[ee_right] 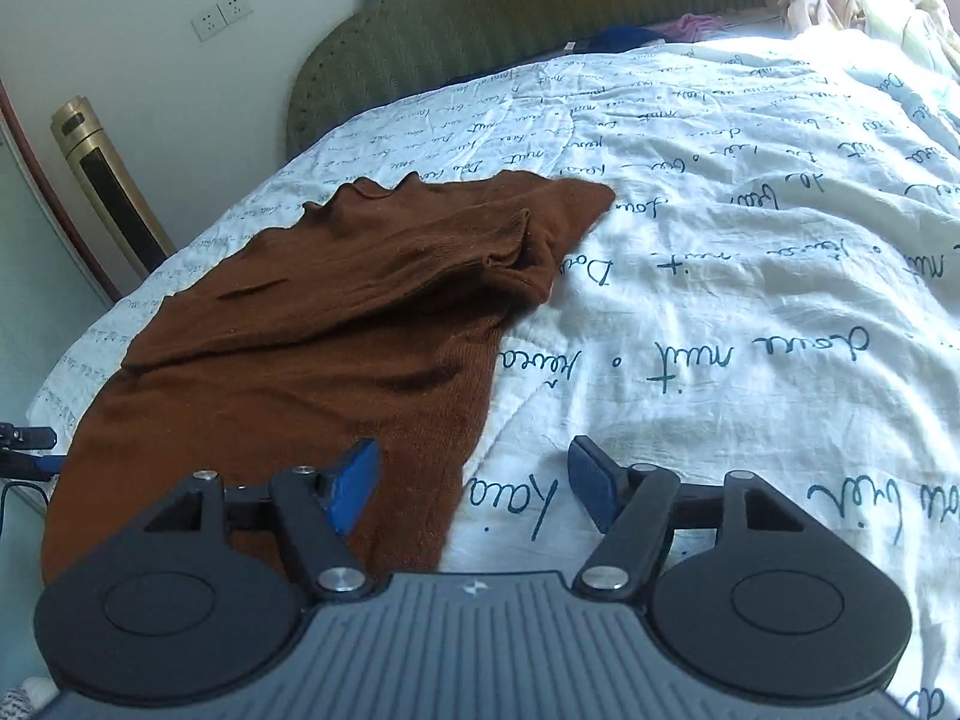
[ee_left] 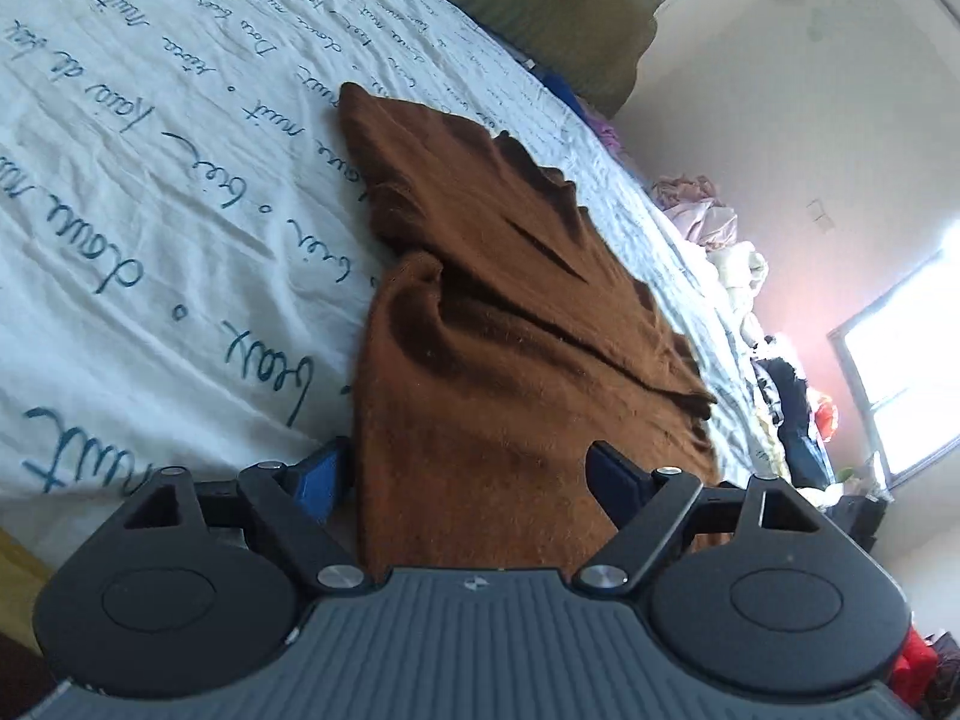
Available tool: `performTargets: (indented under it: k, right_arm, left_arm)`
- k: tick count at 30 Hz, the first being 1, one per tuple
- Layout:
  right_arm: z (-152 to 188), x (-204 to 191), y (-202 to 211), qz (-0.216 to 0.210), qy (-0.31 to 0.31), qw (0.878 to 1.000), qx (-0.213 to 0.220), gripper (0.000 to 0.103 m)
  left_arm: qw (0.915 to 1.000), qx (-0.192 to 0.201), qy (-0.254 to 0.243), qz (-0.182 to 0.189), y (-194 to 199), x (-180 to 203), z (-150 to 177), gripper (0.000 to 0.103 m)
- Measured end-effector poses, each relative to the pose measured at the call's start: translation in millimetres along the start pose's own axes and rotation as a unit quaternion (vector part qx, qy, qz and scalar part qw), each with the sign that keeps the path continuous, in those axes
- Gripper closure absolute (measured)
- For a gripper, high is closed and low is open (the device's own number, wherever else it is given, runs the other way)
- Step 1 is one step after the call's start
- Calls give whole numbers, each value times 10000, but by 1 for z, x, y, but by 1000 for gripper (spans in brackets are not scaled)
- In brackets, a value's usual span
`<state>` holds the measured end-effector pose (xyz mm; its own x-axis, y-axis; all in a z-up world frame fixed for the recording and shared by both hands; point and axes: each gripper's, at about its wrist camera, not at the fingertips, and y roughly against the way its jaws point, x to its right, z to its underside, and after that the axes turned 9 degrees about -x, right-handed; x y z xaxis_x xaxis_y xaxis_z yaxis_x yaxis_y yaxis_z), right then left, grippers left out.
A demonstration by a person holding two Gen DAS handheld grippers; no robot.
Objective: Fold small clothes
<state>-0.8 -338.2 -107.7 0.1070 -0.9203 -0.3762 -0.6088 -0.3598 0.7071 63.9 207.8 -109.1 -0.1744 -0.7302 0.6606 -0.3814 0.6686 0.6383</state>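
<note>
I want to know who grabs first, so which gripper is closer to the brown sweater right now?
Left. The left gripper is open with the brown sweater hem lying between its fingers. The right gripper is open too, straddling the sweater's right edge, mostly over the white bedsheet.

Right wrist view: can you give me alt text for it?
A brown sweater lies partly folded on a white script-printed quilt. The open right gripper straddles its near right edge, with a green headboard behind.

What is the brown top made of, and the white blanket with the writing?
Brown top: probably knitted wool or a soft yarn; fine ribs and a fuzzy matte surface show. White blanket: likely thin cotton, matte and crinkly, with printed dark handwriting.
</note>
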Motion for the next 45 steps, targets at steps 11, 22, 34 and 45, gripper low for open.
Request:
performTargets:
  k: [11, 22, 34, 45]
  right_arm:
    - [-14, -30, -4, 231, 537, 9978, 301, 98]
    - [-50, 9, -27, 755, 311, 9965, 172, 98]
    - [28, 7, 16, -647, -278, 9975, 19, 47]
    - [24, -45, 31, -210, 741, 9960, 442, 97]
  left_arm:
    - [9997, 189, 167, 7, -8, 2, -17, 100]
    - [9993, 138, 86, -336, -27, -14, -40, 97]
    - [9993, -16, -52, 383, 16, -3, 50, 38]
    - [9981, 260, -35, 552, 19, 7, 27, 98]
